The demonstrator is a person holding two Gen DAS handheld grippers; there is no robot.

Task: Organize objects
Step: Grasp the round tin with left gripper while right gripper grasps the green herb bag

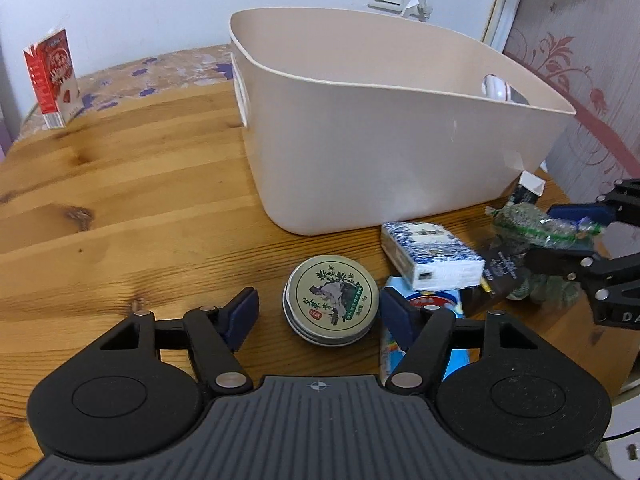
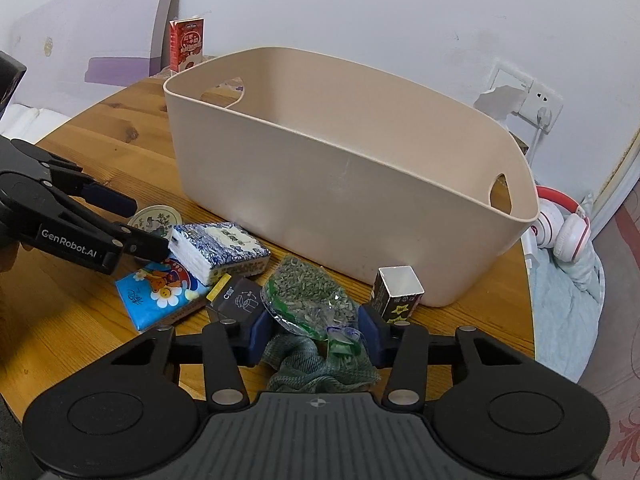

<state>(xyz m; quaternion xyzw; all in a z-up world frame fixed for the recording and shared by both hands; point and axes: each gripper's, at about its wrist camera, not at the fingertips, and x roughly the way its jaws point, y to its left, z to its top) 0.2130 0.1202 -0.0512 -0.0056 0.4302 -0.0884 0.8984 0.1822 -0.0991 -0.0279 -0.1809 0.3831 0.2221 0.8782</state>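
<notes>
Left gripper (image 1: 318, 312) is low over the wooden table (image 1: 120, 208), fingers spread wide with a round tin (image 1: 331, 300) between them. The tin lies flat and touches neither pad. Its lid carries a green plant print.

Right gripper (image 2: 316, 328) has its fingers spread on either side of a clear bag of green-grey seeds (image 2: 308, 300). I cannot tell whether the pads touch the bag. The bag rests partly on a green knitted cloth (image 2: 320, 372).

A beige plastic bin (image 2: 344, 176) with cut-out handles stands at the far side of the cluster, upright, with its inner floor hidden by the near wall.

Other items, on the table just near of the bin:
- 1 blue-and-white tissue pack (image 2: 218, 250), lying on a blue cartoon-print packet (image 2: 160, 296).
- 1 black packet (image 2: 240, 300) just left of the seed bag.
- 1 small dark carton (image 2: 396, 292), upright, just beside the bin wall.

1 red milk carton (image 1: 52, 80) stands upright at the far left table edge, well apart from the rest. White-and-red headphones (image 2: 560, 224) lie off the table to the right.
</notes>
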